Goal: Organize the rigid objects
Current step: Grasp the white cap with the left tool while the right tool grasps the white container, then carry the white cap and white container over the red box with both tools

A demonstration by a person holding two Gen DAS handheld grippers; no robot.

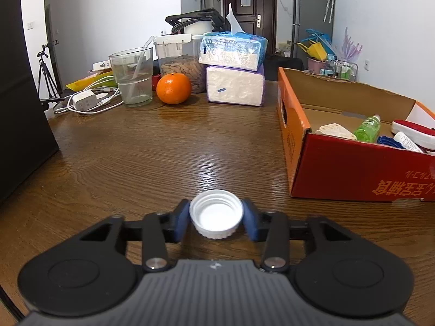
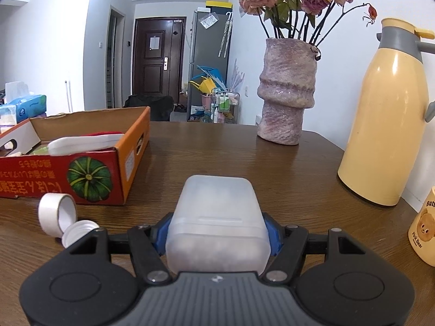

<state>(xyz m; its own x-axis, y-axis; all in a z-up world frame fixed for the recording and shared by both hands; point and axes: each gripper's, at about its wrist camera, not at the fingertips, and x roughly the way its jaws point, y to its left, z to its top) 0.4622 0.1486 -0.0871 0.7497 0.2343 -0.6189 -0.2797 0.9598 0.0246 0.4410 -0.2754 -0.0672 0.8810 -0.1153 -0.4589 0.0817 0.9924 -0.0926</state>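
Observation:
My left gripper is shut on a white bottle cap, open side up, just above the wooden table. The orange and red cardboard box stands to its right and holds a green bottle, a white tube and other items. My right gripper is shut on a frosted translucent plastic case. In the right wrist view the box lies to the left, with a white tape roll and the same cap in front of it.
At the table's back stand a glass, an orange, stacked tissue packs, a jar and a charger with cables. A vase of dried roses, a yellow thermos and a bear mug stand on the right.

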